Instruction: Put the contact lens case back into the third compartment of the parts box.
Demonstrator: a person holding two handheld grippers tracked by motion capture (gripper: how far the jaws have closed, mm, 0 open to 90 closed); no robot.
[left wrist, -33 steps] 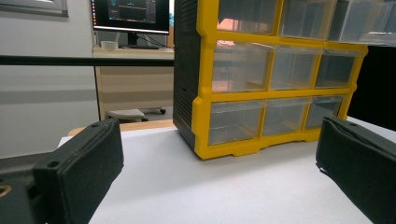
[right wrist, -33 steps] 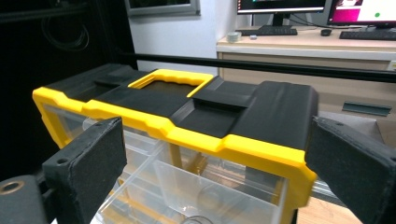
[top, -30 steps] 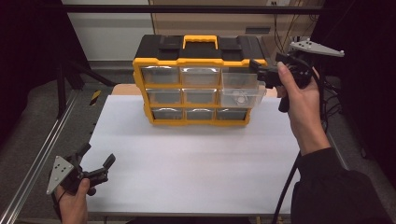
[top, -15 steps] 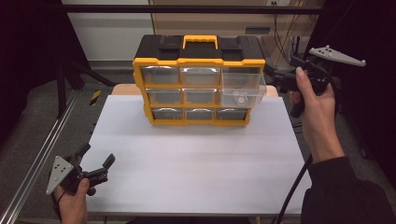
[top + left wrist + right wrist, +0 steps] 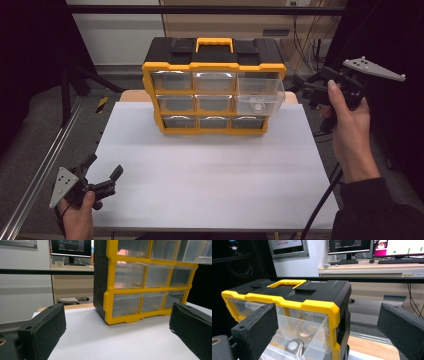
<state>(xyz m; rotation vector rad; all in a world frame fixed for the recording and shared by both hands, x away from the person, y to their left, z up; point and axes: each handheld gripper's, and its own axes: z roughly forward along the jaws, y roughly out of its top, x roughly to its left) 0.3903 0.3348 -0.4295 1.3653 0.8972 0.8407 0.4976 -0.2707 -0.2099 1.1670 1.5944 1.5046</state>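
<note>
while the white surface (image 5: 210,170) carries the yellow-and-black drawer cabinet (image 5: 214,92) at its far edge, i judge the job part-way along: the upper-right clear drawer (image 5: 260,95) stands pulled out from its slot, with a small clear round piece (image 5: 294,346) lying inside it. what seems left is taking that piece out or pushing the drawer home. my right hand-held gripper (image 5: 306,91) hangs released just beside the cabinet's right side, touching nothing. my left hand-held gripper (image 5: 107,180) sits low at the near left corner, released too, well apart from the cabinet.
</note>
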